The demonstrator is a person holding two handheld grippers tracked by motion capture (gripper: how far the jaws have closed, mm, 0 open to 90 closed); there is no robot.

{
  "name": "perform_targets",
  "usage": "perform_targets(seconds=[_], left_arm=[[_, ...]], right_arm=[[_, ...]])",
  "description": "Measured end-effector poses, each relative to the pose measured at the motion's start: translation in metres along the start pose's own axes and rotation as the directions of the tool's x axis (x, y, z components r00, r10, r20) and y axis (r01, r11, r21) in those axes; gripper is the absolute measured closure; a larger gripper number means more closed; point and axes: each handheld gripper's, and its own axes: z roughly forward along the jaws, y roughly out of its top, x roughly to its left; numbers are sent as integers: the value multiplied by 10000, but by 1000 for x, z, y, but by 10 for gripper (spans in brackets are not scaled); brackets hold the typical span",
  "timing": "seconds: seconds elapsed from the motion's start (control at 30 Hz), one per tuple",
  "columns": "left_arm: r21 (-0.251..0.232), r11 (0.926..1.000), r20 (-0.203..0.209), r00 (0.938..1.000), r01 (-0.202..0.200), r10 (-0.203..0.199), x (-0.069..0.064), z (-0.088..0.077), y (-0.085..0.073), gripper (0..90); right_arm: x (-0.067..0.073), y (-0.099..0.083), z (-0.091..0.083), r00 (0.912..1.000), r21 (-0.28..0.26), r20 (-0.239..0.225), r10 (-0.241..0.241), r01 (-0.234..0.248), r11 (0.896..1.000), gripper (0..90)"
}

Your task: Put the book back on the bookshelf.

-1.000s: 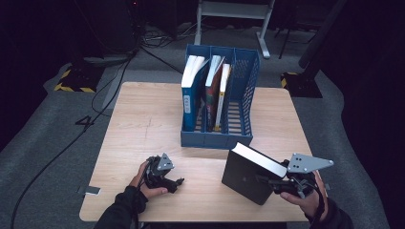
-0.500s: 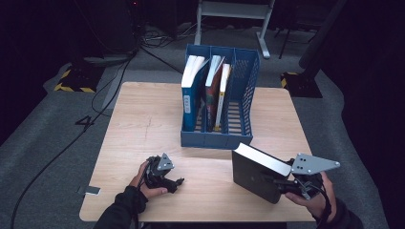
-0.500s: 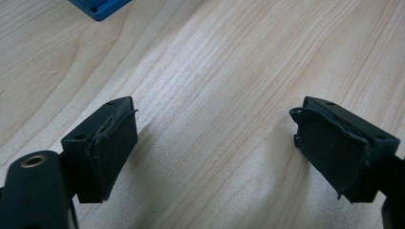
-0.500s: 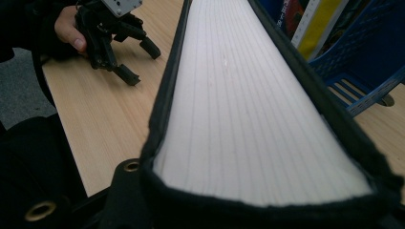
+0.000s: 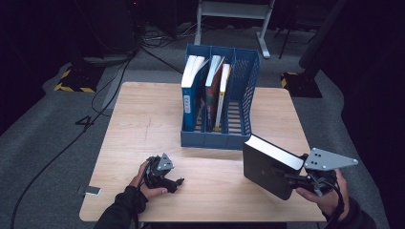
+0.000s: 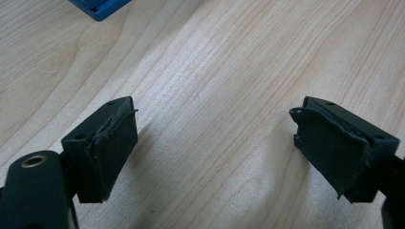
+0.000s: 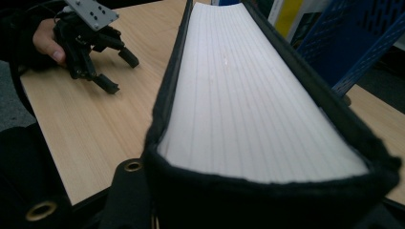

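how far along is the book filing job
Done: three books already stand in the blue slotted file rack. In hand: the right gripper holds a thick black-covered book tilted above the wooden table, jaws clamped on it. The left gripper rests open, idle. Left: slotting that book into the rack's free right-hand compartment, probably.

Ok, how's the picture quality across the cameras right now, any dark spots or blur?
High view: table evenly lit, surroundings nearly black, slightly soft. Left gripper view: bright, wood grain sharp, jaws cast soft shadows. Right gripper view: black book close up, its near edge blurred and stretched; blue file rack behind is out of focus.
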Motion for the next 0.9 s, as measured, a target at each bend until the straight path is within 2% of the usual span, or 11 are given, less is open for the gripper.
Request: perform_targets(seconds=[0.3, 0.9], left_arm=[[-3, 10000, -1, 10000, 1, -1, 0, 0, 0, 145], [-4, 10000, 3, 10000, 4, -4, 0, 0, 0, 145]], right_arm=[[-7, 12, -15, 9982, -428, 595, -68, 94, 9990, 533], [-28, 37, -17, 9898, -985, 1400, 257, -119, 9951, 534]])
